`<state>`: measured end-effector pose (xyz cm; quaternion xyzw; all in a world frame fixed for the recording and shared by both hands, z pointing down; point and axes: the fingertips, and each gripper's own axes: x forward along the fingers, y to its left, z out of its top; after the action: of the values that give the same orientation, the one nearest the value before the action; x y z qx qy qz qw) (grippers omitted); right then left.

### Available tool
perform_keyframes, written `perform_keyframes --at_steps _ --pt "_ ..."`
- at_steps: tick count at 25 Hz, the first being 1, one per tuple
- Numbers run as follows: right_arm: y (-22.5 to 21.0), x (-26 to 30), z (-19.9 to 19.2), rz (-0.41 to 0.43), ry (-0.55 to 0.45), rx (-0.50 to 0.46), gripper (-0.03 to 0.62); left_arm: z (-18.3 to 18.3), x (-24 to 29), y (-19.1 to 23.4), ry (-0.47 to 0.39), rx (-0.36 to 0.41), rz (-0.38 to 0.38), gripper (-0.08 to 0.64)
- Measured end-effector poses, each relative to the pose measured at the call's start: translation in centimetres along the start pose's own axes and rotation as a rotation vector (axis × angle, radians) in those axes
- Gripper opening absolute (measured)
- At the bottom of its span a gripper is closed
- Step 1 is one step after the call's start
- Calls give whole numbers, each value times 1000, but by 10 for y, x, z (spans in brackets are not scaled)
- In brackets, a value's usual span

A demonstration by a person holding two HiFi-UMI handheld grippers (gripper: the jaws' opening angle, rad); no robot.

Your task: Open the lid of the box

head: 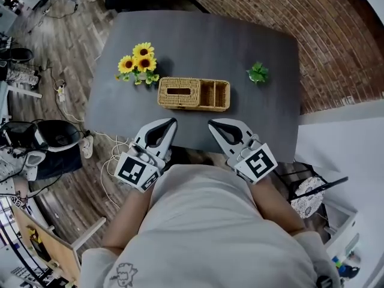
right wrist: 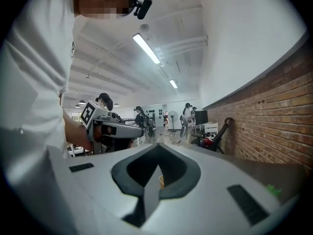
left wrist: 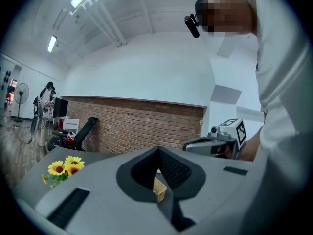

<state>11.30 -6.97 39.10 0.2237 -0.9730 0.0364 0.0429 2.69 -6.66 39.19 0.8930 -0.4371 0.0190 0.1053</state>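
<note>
A wicker box point(head: 193, 94) lies mid-table in the head view. Its left half is covered by a slotted lid point(head: 179, 92) and its right half is an open compartment. My left gripper point(head: 173, 122) hovers over the table's near edge, short of the box, jaws shut and empty. My right gripper point(head: 210, 123) is beside it, also shut, empty and short of the box. In the left gripper view the jaw tips point(left wrist: 158, 148) meet, and a sliver of the wicker box point(left wrist: 159, 189) shows through the loop below them. In the right gripper view the jaws point(right wrist: 157, 145) are closed too.
Sunflowers point(head: 138, 62) stand just left of and behind the box. A small green plant point(head: 258, 72) sits at the right. The dark table point(head: 198, 41) ends near my body. Cables and equipment crowd the floor point(head: 36, 143) on the left, and a brick wall point(head: 336, 47) lies beyond on the right.
</note>
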Motion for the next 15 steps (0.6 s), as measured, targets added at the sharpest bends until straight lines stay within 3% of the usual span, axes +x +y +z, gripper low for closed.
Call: perform_keyframes --at_steps 7,15 --pt "-19 60 -5 -31 27 -18 6 -13 5 59 55 -14 -30 11" --pt "-26 111 -43 -29 161 -34 8 -40 8 107 109 -45 -82 11"
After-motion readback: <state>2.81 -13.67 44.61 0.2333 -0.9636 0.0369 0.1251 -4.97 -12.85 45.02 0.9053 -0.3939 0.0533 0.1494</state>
